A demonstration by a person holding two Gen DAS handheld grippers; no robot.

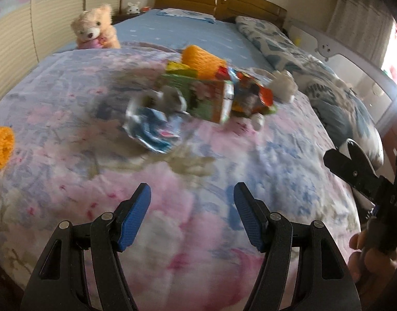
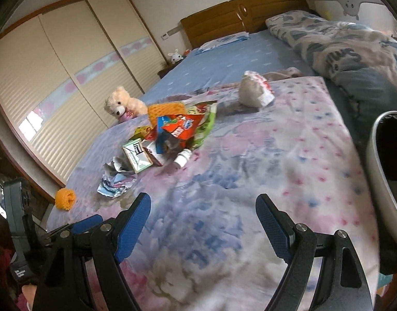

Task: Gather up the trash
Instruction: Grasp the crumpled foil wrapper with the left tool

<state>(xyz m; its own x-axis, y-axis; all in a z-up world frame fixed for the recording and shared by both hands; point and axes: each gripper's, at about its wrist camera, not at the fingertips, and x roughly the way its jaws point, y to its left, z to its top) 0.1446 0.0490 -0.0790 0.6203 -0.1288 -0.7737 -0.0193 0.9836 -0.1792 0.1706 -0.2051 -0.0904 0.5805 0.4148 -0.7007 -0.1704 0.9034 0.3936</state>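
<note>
- Left gripper [image 1: 192, 194] — fingers released, empty, above the floral quilt [image 1: 224, 181].
- Right gripper [image 2: 203, 204] — released too.
- Crumpled wrappers [image 2: 118, 184], perhaps foil, lie far ahead.

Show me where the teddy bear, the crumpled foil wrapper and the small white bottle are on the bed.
teddy bear [image 2: 119, 103], right wrist view, on its face.
crumpled foil wrapper [image 2: 115, 182], right wrist view, on the middle of the crumpled sheet.
small white bottle [image 2: 182, 157], right wrist view, on its body, lying on its side.
</note>
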